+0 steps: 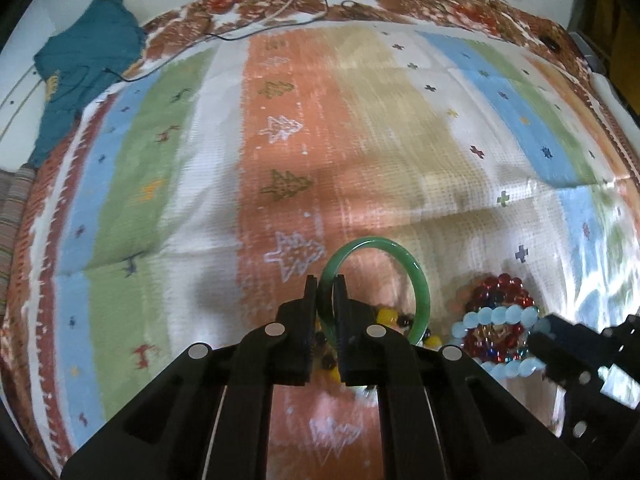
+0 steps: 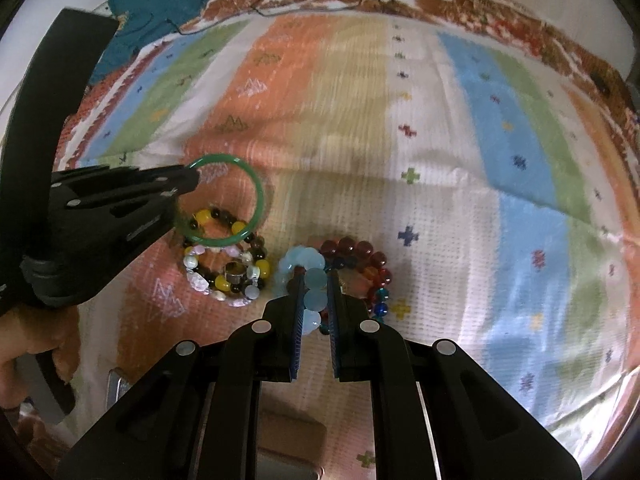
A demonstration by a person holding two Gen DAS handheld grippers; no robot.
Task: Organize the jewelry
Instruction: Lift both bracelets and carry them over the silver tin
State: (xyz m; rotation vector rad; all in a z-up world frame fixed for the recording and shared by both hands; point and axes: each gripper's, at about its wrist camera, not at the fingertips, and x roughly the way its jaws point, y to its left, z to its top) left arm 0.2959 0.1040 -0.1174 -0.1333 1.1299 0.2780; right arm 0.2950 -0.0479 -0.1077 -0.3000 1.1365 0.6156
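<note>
I hold a hand-held gripper in each hand above a striped, patterned cloth [image 2: 440, 208] spread over a flat surface; I cannot tell what lies beneath it.

My left hand-held gripper [image 1: 325, 284] is clamped on a smooth green bangle [image 1: 420, 280], gripping its rim at about 9 o'clock. From the right wrist view the ring looks raised off the cloth, hanging over a small pile at its 6 o'clock. That pile is a bracelet of yellow and dark beads [image 2: 224, 220], a pale pearly bracelet [image 2: 200, 276] and a metal ring [image 2: 234, 272], overlapping one another.

My right hand-held gripper [image 2: 314, 284] is clamped on a bracelet of milky pale blue beads [image 2: 312, 280], several of which sit in a row between the two fingers. Just at its 2 o'clock lies a coil of dark red beads [image 2: 360, 252] with some teal ones [image 2: 382, 304], touching the blue strand.

I judge the sorting barely begun: nothing is laid out separately yet, the pieces sit in two close heaps near the middle of the cloth, and only these two have been picked out. The wide stretch of cloth from 10 to 2 o'clock lies bare. A teal cloth [image 2: 160, 0] sits at the far 11 o'clock corner.
</note>
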